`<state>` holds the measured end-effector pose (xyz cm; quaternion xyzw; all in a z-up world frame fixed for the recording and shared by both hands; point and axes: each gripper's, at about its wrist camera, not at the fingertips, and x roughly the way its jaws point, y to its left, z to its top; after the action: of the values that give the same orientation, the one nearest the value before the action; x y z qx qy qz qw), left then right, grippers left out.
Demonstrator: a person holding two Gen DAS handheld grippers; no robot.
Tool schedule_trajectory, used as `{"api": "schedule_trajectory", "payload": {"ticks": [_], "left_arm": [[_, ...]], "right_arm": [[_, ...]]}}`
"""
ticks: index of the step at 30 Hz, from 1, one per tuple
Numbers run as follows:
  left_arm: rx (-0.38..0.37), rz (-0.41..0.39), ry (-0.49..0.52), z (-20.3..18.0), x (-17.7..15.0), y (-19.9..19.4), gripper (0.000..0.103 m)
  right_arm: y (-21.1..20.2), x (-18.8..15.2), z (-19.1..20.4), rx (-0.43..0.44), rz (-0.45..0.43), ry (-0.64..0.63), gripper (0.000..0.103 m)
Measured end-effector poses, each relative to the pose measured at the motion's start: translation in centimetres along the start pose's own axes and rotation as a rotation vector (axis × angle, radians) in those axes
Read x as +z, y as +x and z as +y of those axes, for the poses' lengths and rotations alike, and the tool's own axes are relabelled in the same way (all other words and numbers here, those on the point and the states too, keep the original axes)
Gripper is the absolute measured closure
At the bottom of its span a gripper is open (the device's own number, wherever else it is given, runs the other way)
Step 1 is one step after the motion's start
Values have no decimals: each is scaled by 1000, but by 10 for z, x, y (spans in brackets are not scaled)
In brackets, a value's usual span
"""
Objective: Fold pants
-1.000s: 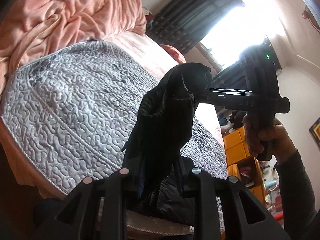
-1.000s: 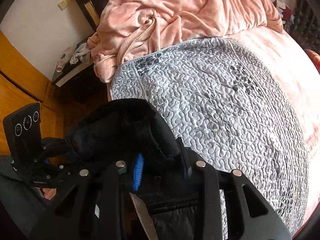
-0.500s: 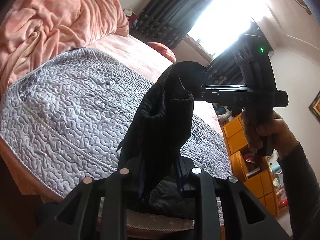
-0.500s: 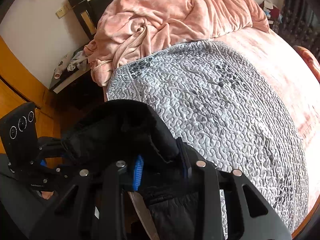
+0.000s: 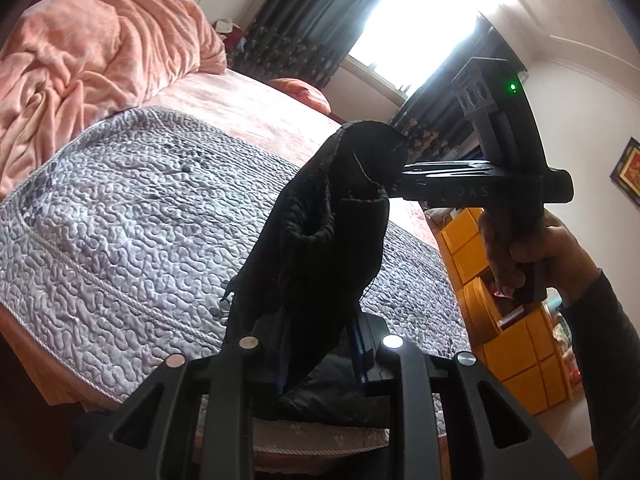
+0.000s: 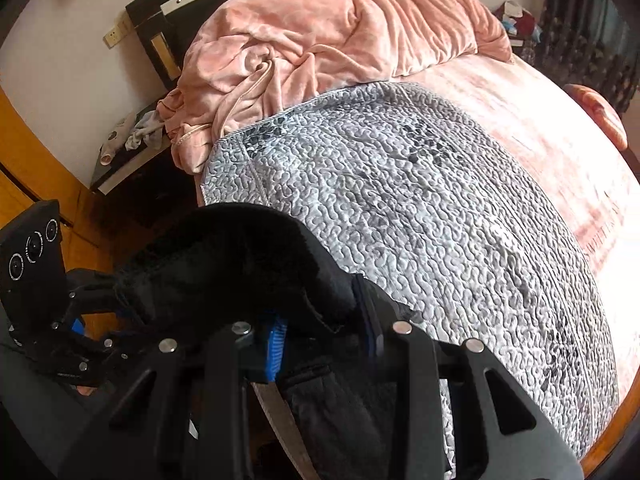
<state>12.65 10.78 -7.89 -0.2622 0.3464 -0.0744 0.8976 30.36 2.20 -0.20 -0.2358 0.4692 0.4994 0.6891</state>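
Where the bed [image 6: 568,168] filled both views, its far side ran out of frame and its near edge was cut off by the gripper bodies. A grey quilt [image 5: 132,224] covered the near part of it, with pink sheet beyond; a rumpled pink blanket [image 6: 340,36] was heaped at the headboard end, hiding whatever lay beneath. The window [image 5: 404,24] was blown out white, so nothing outside could be made out.

The pants [image 5: 320,248] hung in the air above the near edge of the quilt, stretched between the two tools. Being black and backlit, they showed almost no seams or detail, and which part of them was gripped could not be told. Their lower length dropped behind the gripper frames and out of sight.

The left gripper [image 5: 318,356] was closed on the pants, cloth bunched between its blue pads. The right gripper [image 6: 324,340] was likewise clamped on a thick fold of the pants. In the left view its tips were buried in the top of the cloth, and the right hand [image 5: 520,252] gripped its handle, with a grey sleeve [image 5: 604,340] running off the frame. The left hand was hidden behind its tool.
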Motion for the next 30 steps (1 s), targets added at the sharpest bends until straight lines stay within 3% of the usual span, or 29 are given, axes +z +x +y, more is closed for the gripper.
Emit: {"api": "schedule_trajectory", "payload": {"ticks": [30], "left_arm": [[-6, 94, 187, -78, -29, 26, 79]], "right_arm": [[-39, -92, -35, -72, -56, 105, 73]]}}
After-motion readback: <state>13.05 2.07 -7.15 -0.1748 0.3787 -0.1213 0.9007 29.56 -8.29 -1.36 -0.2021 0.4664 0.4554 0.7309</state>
